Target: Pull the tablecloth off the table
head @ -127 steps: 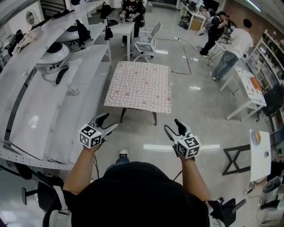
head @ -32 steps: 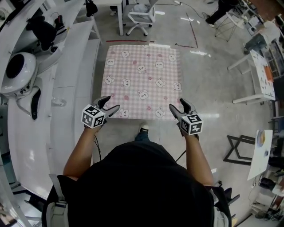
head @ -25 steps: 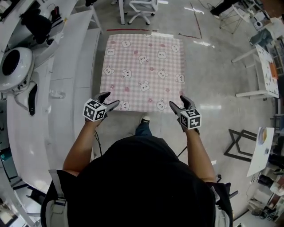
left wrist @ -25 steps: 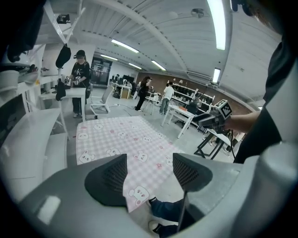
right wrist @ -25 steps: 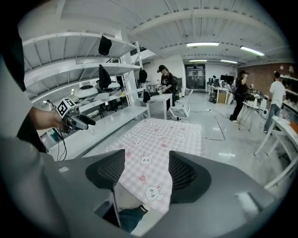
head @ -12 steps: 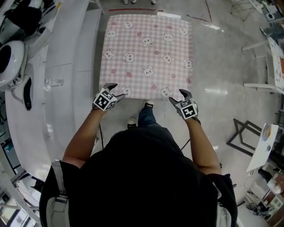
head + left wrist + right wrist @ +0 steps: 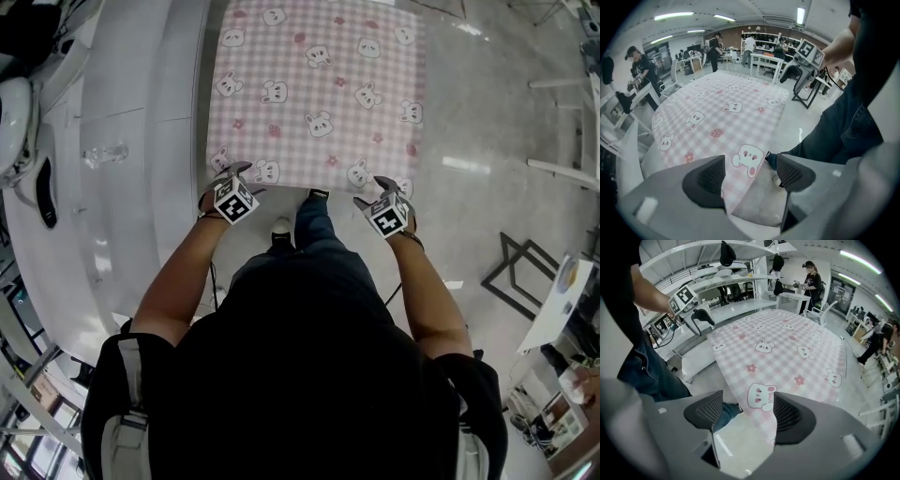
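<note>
Pink-check tablecloth (image 7: 319,94) draped over desk, upper centre: probably light, limp, slippery; best pinched at near hanging corners, now loose inside wide-open left tool (image 7: 750,173) and right tool (image 7: 747,411), right's jaws just opened further.

A black short-sleeved top (image 7: 309,375) fills the lower middle of the head view, with pale grey shoulder straps (image 7: 125,394) at lower left; dark blue jeans (image 7: 314,230) show above. The grey left gripper (image 7: 236,176) and right gripper (image 7: 372,190) bear black-and-white marker cubes (image 7: 234,199) and black ribbed pads (image 7: 707,176).
</note>
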Tool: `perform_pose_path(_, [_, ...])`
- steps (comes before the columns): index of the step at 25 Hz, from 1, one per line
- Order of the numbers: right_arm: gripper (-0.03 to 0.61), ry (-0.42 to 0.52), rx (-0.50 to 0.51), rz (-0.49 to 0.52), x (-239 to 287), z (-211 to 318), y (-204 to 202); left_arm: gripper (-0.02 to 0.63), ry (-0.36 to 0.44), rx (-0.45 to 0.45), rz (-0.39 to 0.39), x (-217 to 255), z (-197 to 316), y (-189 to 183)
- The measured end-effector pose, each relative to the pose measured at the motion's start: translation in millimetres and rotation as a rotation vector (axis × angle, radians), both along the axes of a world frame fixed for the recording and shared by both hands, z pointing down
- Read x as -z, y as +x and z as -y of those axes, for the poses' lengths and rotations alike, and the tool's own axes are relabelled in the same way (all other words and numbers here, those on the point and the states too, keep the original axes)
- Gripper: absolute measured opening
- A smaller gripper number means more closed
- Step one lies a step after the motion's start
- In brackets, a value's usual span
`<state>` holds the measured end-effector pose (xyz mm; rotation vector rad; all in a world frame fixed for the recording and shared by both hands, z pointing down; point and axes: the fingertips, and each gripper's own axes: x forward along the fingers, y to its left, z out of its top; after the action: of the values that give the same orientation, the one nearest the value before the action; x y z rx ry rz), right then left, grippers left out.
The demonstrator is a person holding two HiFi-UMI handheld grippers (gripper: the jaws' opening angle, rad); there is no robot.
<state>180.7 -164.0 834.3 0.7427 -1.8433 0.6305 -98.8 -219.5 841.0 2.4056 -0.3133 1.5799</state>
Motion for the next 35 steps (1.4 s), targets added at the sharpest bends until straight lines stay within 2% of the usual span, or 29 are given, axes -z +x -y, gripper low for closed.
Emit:
perform_pose_path(5, [0.381,-0.017,0.037,-0.022,-26.2,-6.3,-5.6,0.357,0.024,-0.108,0.092,-30.7,-14.7,2.0])
perform_pose_path(8, [0.397,-0.019,0.069,-0.057,-44.4,-5.6,-1.8,0.371,0.06,-0.14,0.13,-48.5,-12.6,7.9])
perform_pose_path(15, [0.43,-0.013,0.132,-0.165,-80.1,-11.7,6.8,0.396,0.119,-0.106,0.227,-81.6,-10.8,-2.3])
perform_pose_path(21, [0.477,0.047,0.175,-0.242,-99.2,-9.6,11.5,0.428,0.165,-0.128,0.29,-105.4,-8.4,-12.6])
perform_pose_path(24, [0.5,0.06,0.217,-0.314,-108.7,-11.2,20.4,0.439,0.192,-0.141,0.302,-109.8,-5.6,-9.6])
perform_pose_path(28, [0.509,0.105,0.326,-0.427,-120.5,-9.7,26.4,0.44,0.204,-0.137,0.324,-114.2,0.1,-9.6])
perform_pose_path(33, [0.509,0.111,0.336,-0.509,-127.2,-1.8,35.7,0.44,0.199,-0.124,0.34,-118.5,3.7,-9.0])
perform_pose_path(35, [0.488,0.108,0.337,-0.529,-127.7,-0.5,37.2,0.44,0.192,-0.127,0.342,-119.5,3.0,-9.3])
